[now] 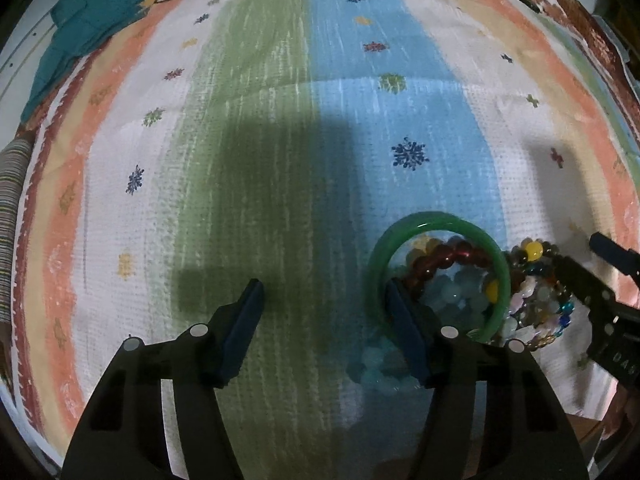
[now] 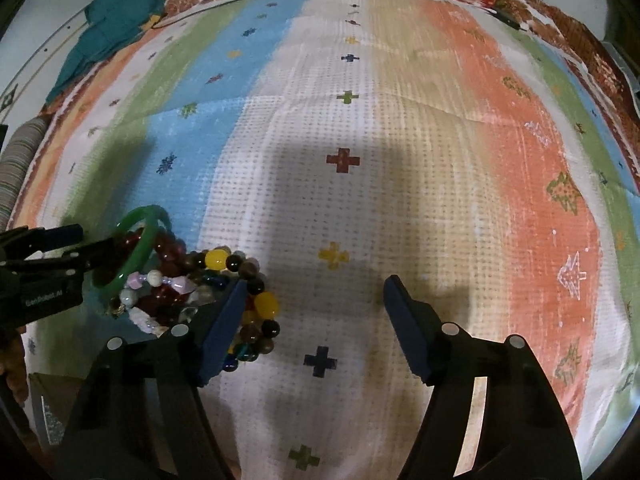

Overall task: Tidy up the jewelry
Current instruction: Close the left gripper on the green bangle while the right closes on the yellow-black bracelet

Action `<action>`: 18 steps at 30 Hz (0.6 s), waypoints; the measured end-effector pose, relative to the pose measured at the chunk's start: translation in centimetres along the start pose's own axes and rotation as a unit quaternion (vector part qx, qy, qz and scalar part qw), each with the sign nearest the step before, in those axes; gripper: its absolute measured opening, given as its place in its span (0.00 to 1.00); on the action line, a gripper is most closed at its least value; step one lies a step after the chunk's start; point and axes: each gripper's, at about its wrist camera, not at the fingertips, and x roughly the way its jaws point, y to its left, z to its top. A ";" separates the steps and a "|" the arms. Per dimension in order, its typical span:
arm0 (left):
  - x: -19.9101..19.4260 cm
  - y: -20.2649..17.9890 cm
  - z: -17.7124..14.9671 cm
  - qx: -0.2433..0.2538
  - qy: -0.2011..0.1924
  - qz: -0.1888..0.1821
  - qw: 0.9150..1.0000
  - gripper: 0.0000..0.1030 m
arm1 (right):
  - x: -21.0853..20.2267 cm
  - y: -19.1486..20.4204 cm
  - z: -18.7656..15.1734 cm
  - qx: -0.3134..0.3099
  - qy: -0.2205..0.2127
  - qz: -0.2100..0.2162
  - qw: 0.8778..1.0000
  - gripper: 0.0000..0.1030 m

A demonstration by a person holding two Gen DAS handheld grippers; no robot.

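Left tool (image 1: 322,298): I hold it pointing steeply down over the green and blue stripes; its jaws stand apart with only cloth between them, gripping nothing.
Left tool's right finger (image 1: 404,328): its tip sits inside the green bangle's ring, at the near left of the pile; I cannot tell if it touches.
Right tool (image 2: 314,294): jaws apart over white cloth, nothing gripped; its left finger (image 2: 224,324) is against the right edge of the bead pile.
Jewelry pile (image 2: 192,284): heaped between my two tools, on the blue and white stripes.
Green bangle (image 1: 434,220): tilted, leaning on the pile's left side.
Dark red bead bracelet (image 1: 440,258): inside the bangle's ring, over pale blue beads (image 1: 456,292).
Mixed bead bracelets (image 2: 256,292): yellow, brown and dark beads on the pile's right.
Striped cloth (image 2: 400,120): covers the surface, small crosses printed on it.
Teal fabric (image 1: 92,24): crumpled at the far left.
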 end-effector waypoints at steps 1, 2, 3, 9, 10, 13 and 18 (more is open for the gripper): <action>0.0 0.0 0.0 0.000 0.000 0.000 1.000 0.60 | 0.0 0.0 0.0 -0.001 0.000 0.000 1.000 0.67; 0.0 0.0 0.1 0.000 -0.001 -0.001 1.000 0.59 | 0.0 0.0 0.1 -0.003 -0.001 0.000 1.000 0.63; 0.0 0.0 0.1 0.000 -0.001 -0.003 1.000 0.57 | 0.0 0.1 0.1 -0.004 -0.002 0.002 1.000 0.58; 0.0 0.0 0.2 0.007 -0.008 -0.006 1.000 0.36 | 0.2 0.6 0.1 -0.017 -0.004 0.007 1.000 0.42; 0.0 -0.1 0.1 0.006 -0.009 -0.006 1.000 0.32 | 0.2 0.6 0.1 -0.020 -0.004 0.011 1.000 0.40; 0.0 0.2 0.0 0.000 -0.009 -0.009 1.000 0.23 | 0.2 0.7 -0.1 -0.017 -0.001 0.032 0.999 0.27; 0.1 0.8 -0.1 -0.010 -0.005 -0.017 1.000 0.07 | 0.4 1.0 -0.2 -0.015 0.005 0.053 0.998 0.12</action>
